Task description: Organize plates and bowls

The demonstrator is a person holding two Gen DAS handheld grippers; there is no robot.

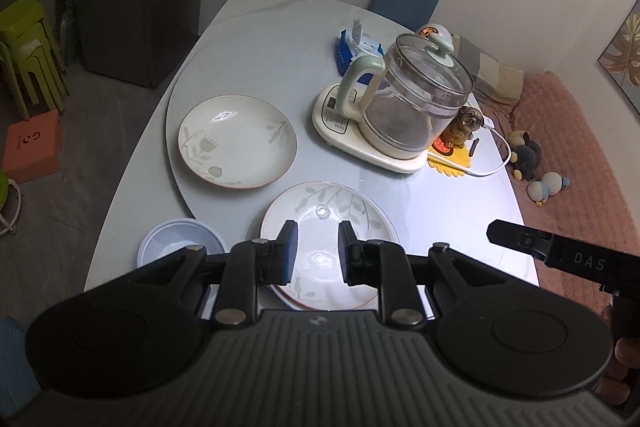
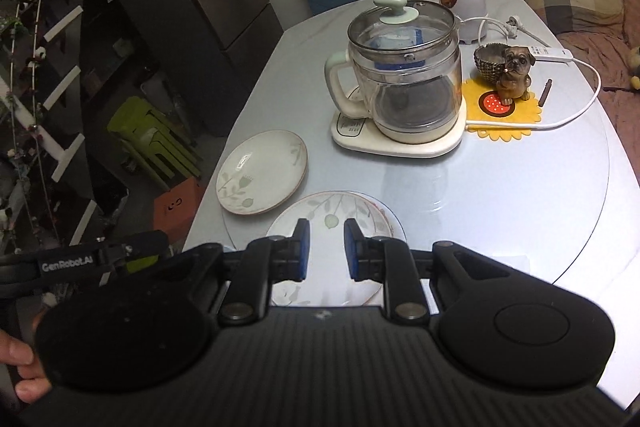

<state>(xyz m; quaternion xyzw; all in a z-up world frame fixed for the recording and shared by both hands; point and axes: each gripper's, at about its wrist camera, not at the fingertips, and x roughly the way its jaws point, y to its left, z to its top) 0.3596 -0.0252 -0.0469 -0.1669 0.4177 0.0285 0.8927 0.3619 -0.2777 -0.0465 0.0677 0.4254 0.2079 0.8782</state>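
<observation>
Left gripper (image 1: 314, 251), right gripper (image 2: 326, 247): jaws parted, empty, poised over near plate (image 1: 352, 223). Second plate (image 1: 238, 143) beyond, bowl (image 1: 176, 239) at left table edge; unstacked, likely awaiting gathering.

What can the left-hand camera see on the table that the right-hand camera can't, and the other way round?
Only the left wrist view shows the pale blue bowl at the near edge and the blue tissue pack.

Only the right wrist view clearly shows the woven basket beside the dog figurine.

Both show the near plate, the far plate and the glass kettle. Each open tool hovers over the near plate: left tool, right tool.
</observation>
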